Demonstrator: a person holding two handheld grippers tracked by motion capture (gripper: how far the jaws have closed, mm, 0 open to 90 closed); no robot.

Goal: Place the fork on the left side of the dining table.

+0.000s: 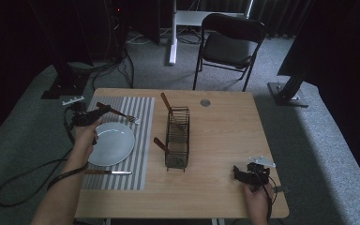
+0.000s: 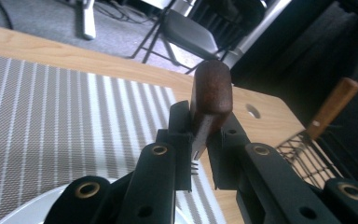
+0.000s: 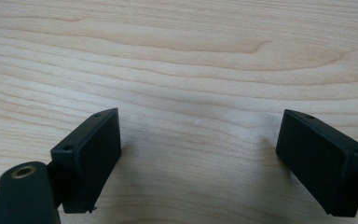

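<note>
My left gripper [image 1: 101,112] hovers over the striped placemat [image 1: 140,140] just beyond the white plate [image 1: 115,145]. It is shut on a fork [image 1: 125,116] with a brown wooden handle. In the left gripper view the handle [image 2: 210,91] stands up between the jaws of the left gripper [image 2: 200,128], tines pointing down. A knife [image 1: 108,172] lies on the mat in front of the plate. My right gripper [image 1: 239,173] rests near the table's front right, and in the right gripper view this gripper [image 3: 199,128] is open over bare wood.
A black wire basket [image 1: 177,136] stands mid-table, with two wooden-handled utensils [image 1: 165,101] sticking out of it. A round grommet [image 1: 205,102] sits near the far edge. A folding chair [image 1: 232,42] stands beyond the table.
</note>
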